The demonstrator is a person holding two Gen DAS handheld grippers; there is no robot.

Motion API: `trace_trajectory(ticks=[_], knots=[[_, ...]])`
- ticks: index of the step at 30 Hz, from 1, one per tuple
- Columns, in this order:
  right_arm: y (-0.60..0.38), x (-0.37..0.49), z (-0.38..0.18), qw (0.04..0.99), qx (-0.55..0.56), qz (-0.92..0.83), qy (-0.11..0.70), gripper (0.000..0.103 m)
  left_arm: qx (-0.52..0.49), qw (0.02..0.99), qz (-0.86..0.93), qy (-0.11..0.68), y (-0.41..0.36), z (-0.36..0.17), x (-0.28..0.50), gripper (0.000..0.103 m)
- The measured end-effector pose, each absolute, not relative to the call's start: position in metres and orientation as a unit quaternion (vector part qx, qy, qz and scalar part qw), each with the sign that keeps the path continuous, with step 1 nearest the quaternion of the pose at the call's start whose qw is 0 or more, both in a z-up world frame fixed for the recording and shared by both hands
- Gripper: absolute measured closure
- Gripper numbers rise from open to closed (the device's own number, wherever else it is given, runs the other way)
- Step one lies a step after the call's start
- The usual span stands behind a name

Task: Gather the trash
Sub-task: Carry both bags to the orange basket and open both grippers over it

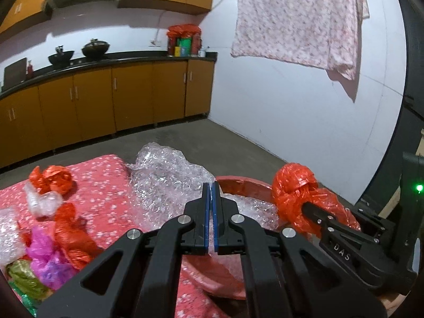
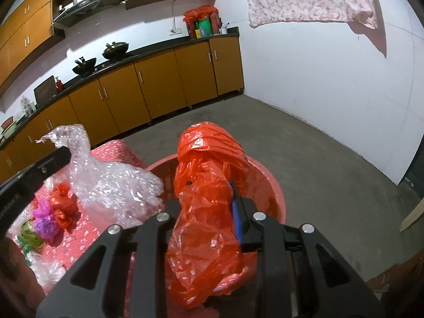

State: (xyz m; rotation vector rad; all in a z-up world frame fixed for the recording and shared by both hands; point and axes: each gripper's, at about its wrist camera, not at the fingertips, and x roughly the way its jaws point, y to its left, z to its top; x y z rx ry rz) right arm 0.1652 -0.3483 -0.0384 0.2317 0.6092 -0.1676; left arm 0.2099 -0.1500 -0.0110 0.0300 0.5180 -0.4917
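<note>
My left gripper (image 1: 212, 188) is shut on a sheet of clear bubble wrap (image 1: 169, 182) and holds it up over the rim of a red plastic basin (image 1: 238, 182). The bubble wrap also shows in the right wrist view (image 2: 111, 182). My right gripper (image 2: 209, 206) is shut on a crumpled red plastic bag (image 2: 209, 193) held above the basin (image 2: 273, 185). The red bag also shows in the left wrist view (image 1: 296, 185) at the right.
On the pink flowered cloth (image 1: 106, 185) lie more scraps: a red bag ball (image 1: 53, 179), clear wrap (image 1: 42, 201), a pink bag (image 1: 45, 259), a green-gold wrapper (image 1: 23, 278). Kitchen cabinets (image 1: 106, 100) and a concrete floor (image 2: 318, 159) lie beyond.
</note>
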Motion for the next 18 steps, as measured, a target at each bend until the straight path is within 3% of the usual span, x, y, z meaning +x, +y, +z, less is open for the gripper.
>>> trace_trajectory(ticks=[12, 18], knots=[[-0.361, 0.183, -0.053, 0.942, 0.123, -0.082, 0.301, 0.076, 0.02, 0.923, -0.259, 0.285, -0.176, -0.031, 0.231, 0.101], [-0.36, 0.181, -0.061, 0.945, 0.116, -0.074, 0.296, 0.061, 0.014, 0.918, -0.256, 0.303, -0.178, -0.036, 0.235, 0.097]])
